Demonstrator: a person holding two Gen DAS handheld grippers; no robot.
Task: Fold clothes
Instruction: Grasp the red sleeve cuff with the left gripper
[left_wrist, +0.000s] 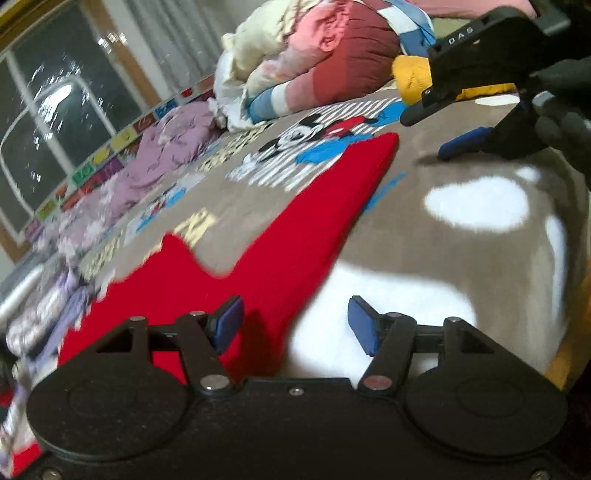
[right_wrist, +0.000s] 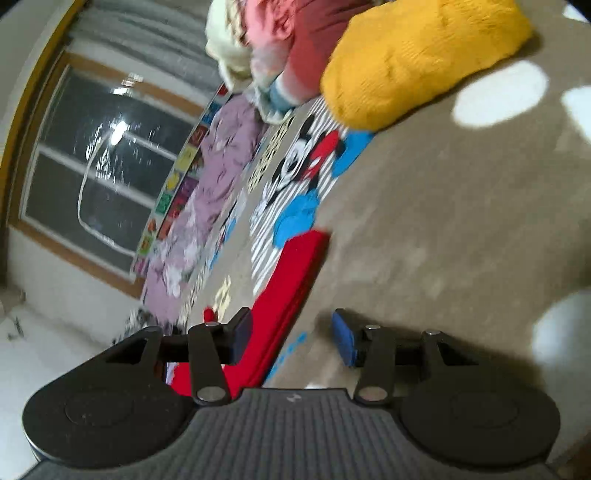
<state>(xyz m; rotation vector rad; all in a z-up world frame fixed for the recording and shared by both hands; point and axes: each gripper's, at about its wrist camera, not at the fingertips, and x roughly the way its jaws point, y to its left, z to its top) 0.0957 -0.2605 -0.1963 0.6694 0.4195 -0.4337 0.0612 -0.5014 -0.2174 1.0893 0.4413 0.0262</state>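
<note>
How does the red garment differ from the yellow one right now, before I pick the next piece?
The red garment lies flat in a long, thin, neatly layered strip; the yellow garment is a plump, rounded bundle. The red one looks smooth, the yellow one coarsely knitted. The red one lies near both open grippers, left gripper and right gripper; the yellow one sits farther back by the clothes pile. Both rest on the patterned blanket, held by neither.

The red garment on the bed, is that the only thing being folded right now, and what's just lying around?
In the job:
- flat red fabric garment, lying on the cartoon-print brown blanket
- left gripper, open
- right gripper, open

Lying about:
- folded mustard-yellow knit
- crumpled lilac floral cloth
- heap of pink, maroon and cream clothes
- dark window
</note>
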